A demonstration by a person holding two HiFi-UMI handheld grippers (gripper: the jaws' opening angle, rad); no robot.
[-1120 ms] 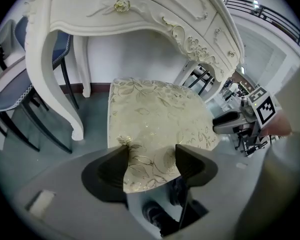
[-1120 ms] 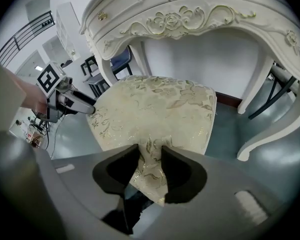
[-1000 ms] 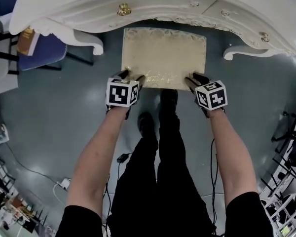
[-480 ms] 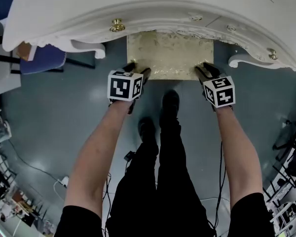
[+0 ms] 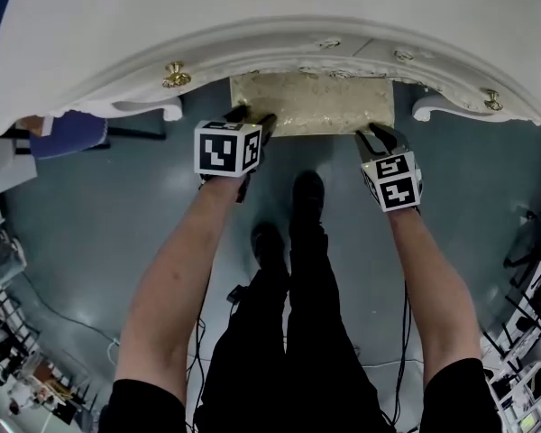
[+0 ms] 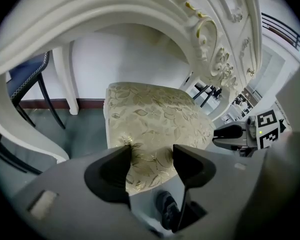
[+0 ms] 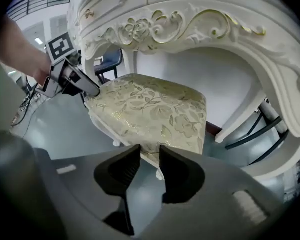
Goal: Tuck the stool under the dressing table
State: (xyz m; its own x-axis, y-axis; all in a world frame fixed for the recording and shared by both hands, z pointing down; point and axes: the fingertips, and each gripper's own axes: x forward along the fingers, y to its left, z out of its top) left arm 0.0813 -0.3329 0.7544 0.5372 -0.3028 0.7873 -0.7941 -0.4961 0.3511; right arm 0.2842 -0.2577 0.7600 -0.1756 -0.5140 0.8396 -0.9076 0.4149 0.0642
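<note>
The stool (image 5: 311, 104) is now seen pushed far in beneath the dressing table (image 5: 252, 25): only a narrow strip of cushion is left showing, where most of the seat was exposed a second ago. The left gripper (image 5: 252, 115) is held wide open, with its tips laid on the cushion's near left corner. The right gripper (image 5: 377, 133), at the front edge, has just been drawn to a narrow gap, and nothing is pinched in it. The tuck is judged nearly finished
</note>
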